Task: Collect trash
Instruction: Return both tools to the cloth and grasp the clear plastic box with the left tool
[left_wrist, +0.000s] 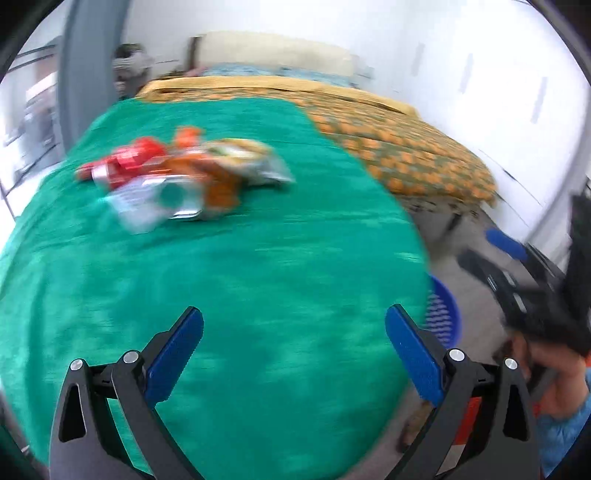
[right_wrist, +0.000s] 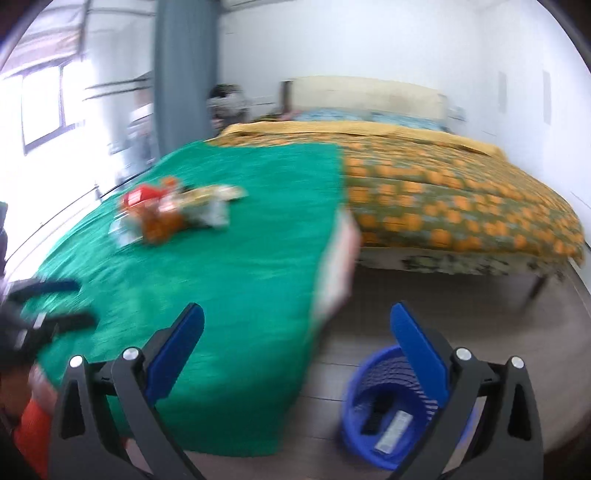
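A pile of crumpled wrappers (left_wrist: 184, 177), red, orange and silver, lies on the far left part of the green cloth (left_wrist: 240, 277); the right wrist view shows the same wrappers (right_wrist: 173, 214). My left gripper (left_wrist: 293, 336) hangs open over the near part of the cloth with nothing between its blue pads. My right gripper (right_wrist: 297, 338) is open too, above the cloth's right edge and the floor. Under it stands a blue basket (right_wrist: 391, 413) with two or three pieces of trash inside. Both views are blurred.
A bed with an orange-patterned blanket (right_wrist: 461, 206) runs behind and to the right of the green-covered table. A grey pillar (right_wrist: 184, 74) stands at the back left. The other gripper and a hand (left_wrist: 546, 317) show at the right edge of the left wrist view.
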